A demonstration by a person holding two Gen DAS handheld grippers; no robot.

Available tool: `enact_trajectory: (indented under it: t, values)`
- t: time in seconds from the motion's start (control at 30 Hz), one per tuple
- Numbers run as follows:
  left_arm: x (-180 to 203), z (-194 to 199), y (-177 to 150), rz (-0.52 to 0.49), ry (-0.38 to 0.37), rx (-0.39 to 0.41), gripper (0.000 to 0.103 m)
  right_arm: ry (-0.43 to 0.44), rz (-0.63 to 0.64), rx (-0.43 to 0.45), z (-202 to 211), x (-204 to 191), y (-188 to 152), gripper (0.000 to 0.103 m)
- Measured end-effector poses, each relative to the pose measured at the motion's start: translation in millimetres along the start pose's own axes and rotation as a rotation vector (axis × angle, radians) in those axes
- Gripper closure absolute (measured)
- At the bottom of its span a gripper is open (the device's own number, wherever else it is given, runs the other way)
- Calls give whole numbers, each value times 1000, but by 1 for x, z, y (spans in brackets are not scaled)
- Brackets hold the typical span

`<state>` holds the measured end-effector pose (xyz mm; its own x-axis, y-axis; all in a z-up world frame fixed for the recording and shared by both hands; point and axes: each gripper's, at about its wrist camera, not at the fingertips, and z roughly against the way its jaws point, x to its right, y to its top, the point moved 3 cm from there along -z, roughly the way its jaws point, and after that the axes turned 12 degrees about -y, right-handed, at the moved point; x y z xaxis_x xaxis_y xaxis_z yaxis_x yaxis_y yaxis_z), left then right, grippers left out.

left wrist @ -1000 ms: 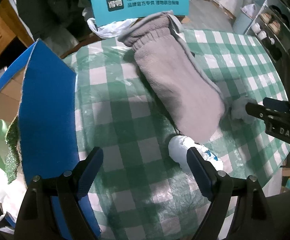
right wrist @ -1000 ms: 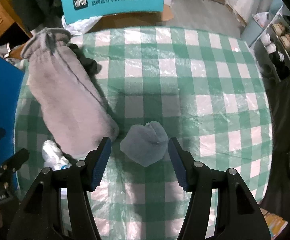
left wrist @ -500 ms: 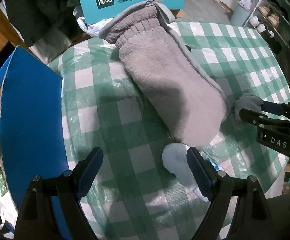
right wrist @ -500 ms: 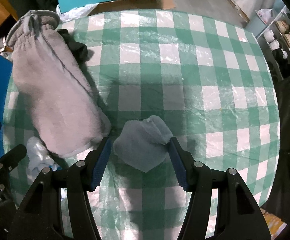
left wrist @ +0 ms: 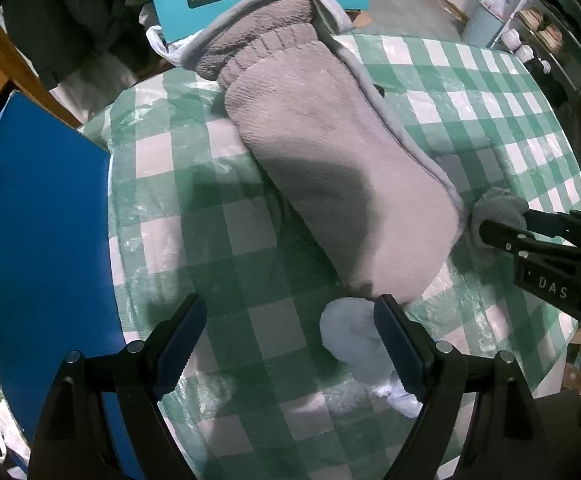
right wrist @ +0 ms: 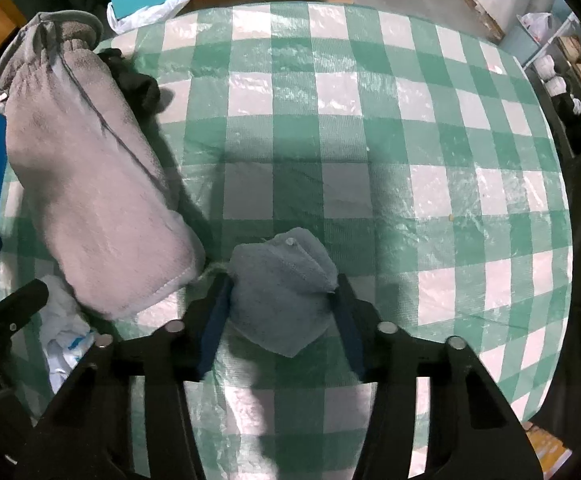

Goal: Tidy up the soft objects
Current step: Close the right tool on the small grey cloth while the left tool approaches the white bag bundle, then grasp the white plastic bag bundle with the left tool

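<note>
I see a fuzzy grey fleece pouch at twelve o'clock, lying on a glossy, crinkled plastic checked tablecloth; the blue cloth looks terry-rough.

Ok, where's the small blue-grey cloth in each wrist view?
Left wrist: small blue-grey cloth at the right edge, behind the right tool's tip.
Right wrist: low centre, between that tool's closing jaws.
Shared landmark: the big grey fleece pouch, just left of the cloth.
</note>
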<state>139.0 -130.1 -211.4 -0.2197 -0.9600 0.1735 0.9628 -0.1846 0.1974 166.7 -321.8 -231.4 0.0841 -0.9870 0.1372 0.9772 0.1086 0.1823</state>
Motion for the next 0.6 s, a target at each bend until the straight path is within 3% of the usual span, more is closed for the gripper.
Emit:
enact_trajectory:
  t: [0.1, 0.17, 0.6]
  values:
    - [6, 0, -3, -11, 3, -2, 16, 1, 15, -1, -1, -1, -1, 76]
    - [9, 2, -5, -15, -1, -2, 16, -2, 33, -5, 0, -2, -5, 79]
    - [32, 11, -26, -10, -78, -20, 16, 18, 42, -1, 20, -9, -41, 80]
